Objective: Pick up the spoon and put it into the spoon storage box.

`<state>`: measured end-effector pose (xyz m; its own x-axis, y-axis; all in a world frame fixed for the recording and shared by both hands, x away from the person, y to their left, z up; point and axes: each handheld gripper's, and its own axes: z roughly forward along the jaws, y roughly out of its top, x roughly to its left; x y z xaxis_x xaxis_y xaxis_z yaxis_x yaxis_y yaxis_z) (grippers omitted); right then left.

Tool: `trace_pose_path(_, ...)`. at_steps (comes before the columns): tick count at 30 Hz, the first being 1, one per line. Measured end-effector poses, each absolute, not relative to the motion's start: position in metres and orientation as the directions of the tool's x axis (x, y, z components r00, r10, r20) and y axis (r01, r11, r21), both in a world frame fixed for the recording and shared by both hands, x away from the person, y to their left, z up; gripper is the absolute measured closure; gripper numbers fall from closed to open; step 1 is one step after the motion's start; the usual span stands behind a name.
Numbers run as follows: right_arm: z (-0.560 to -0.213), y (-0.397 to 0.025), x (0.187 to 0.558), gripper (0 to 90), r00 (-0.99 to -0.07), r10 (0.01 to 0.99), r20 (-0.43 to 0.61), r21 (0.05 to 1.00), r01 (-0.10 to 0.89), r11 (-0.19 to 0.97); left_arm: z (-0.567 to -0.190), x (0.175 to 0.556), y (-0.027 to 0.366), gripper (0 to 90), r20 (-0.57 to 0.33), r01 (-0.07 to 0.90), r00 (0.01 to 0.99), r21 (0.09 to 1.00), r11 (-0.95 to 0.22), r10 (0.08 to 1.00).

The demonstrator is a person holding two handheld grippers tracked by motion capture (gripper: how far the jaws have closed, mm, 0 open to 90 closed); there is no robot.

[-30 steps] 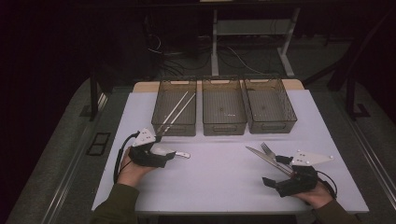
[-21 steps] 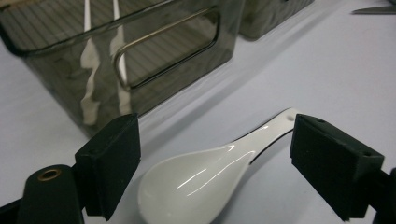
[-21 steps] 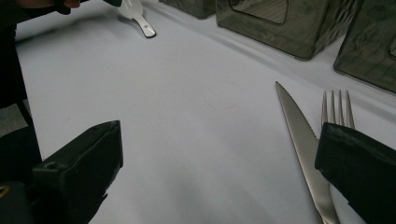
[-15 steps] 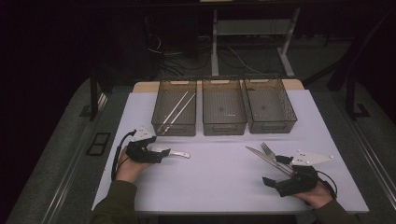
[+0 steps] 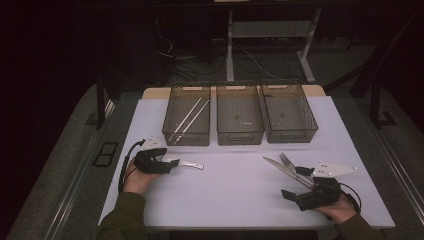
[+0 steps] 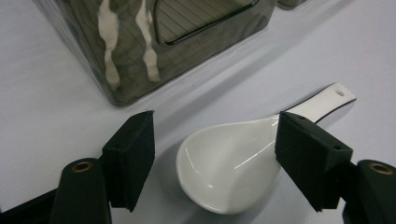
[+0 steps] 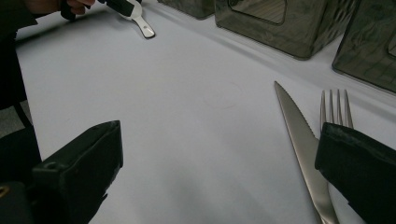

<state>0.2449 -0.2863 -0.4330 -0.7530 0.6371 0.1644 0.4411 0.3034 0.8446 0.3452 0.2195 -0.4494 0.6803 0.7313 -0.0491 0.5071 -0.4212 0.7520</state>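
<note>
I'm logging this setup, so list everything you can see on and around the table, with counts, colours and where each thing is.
Spoon: one, white, on the table between the left gripper's open jaws.
Knife: one, silver, near right, beside the fork.
Fork: one, silver, near right.
Bins: three, dark see-through, in a row at the far side.
Chopsticks: two, pale, inside the left bin.
Table: one, white top.
Left gripper: black, open around the spoon.
Right gripper: black, open, by the knife and fork.
</note>
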Motion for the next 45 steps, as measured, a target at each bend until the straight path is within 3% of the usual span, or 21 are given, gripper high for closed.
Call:
trace_pose_path(11,-0.433,-0.287,0.244,1.1,-0.75,0.64,0.168,0.844,0.444,0.3,-0.45,0.343,0.221,38.2,-0.041,0.504,0.699,0.737,-0.451,0.714)
trace_pose_path(36,-0.433,-0.287,0.244,1.1,-0.751,0.639,0.164,0.844,0.442,0.304,-0.443,0.336,0.237,76.2,-0.085,0.49,0.766,0.719,-0.493,0.637)
trace_pose_path(45,-0.432,-0.287,0.243,1.1,-0.752,0.639,0.163,0.843,0.442,0.305,-0.439,0.334,0.238,81.7,-0.079,0.487,0.775,0.706,-0.513,0.627)
